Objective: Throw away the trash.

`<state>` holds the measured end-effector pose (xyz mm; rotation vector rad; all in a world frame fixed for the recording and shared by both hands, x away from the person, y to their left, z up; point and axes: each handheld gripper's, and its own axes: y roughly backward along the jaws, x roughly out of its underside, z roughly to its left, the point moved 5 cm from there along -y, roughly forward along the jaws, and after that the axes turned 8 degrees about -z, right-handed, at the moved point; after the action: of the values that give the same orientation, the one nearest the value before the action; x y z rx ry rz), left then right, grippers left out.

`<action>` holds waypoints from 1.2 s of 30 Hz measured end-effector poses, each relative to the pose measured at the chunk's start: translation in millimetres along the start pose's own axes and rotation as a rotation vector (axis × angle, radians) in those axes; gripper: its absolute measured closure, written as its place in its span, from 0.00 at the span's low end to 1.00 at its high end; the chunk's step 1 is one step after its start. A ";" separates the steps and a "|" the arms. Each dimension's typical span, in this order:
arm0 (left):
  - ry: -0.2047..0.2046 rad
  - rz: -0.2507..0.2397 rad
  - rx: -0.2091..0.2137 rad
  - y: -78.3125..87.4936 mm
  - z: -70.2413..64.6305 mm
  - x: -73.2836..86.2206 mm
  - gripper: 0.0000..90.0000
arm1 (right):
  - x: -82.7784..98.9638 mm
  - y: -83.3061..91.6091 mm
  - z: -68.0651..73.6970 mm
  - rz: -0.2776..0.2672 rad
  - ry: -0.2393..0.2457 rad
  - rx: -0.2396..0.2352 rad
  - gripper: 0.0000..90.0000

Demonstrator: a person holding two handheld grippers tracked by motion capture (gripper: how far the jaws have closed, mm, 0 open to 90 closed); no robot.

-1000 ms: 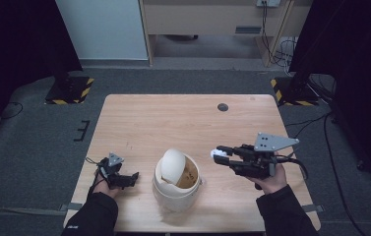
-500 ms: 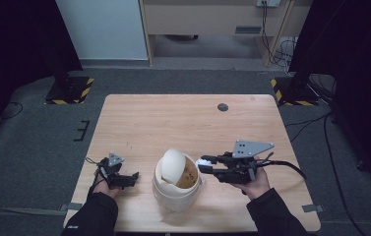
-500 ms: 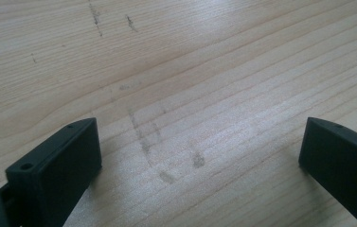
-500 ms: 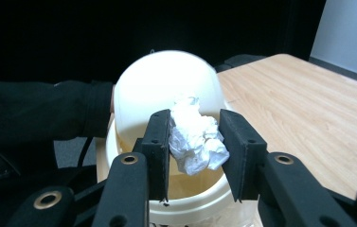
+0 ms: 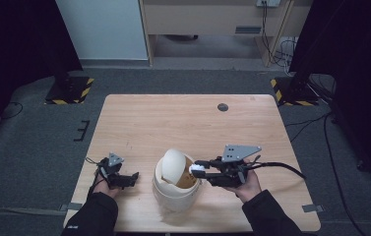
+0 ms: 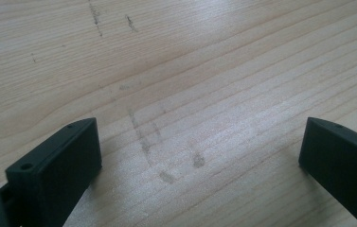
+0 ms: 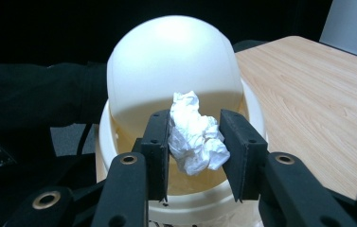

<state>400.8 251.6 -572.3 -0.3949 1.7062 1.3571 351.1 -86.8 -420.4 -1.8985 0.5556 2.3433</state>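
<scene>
Over the bin (image 5: 175,194) mouth, right tongs (image 7: 196,142) clamping upright crumpled tissue (image 7: 196,135), left tongs (image 6: 200,156) wide

Bin (image 5: 175,194) mouth open toward the right, tilted lid (image 5: 171,164) blocking its left side

The table (image 5: 173,123) is pale wood with a fine straight grain, matt, and scuffed with faint grey smudges in the left gripper view. The bin (image 7: 176,203) is cream plastic, smooth, its domed lid (image 7: 174,61) softly glossy. The wad of paper (image 7: 195,137) is white, crumpled and matt. The right gripper (image 7: 196,142) has black matt plastic jaws, as has the left gripper (image 6: 195,165). The floor (image 5: 35,132) is rough grey carpet.
</scene>
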 end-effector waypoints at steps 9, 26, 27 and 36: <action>0.000 0.001 0.000 0.0 -0.1 0.0 0.00 | 7.4 -9.0 1.0 0.017 -0.004 -0.003 0.72; 0.000 0.001 0.000 -0.1 -0.3 -0.1 0.00 | 16.2 -16.7 -0.6 0.059 0.017 0.007 0.63; 0.000 0.001 0.000 -0.1 -0.3 -0.1 0.00 | 15.5 -16.2 -0.7 0.056 0.016 0.011 0.61; 0.000 0.000 -0.001 -0.1 -0.4 -0.1 0.00 | 7.7 -7.9 -3.1 0.032 0.034 0.034 0.51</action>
<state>400.8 251.2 -572.3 -0.3955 1.7062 1.3577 354.4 -81.7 -430.2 -1.9323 0.6291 2.3094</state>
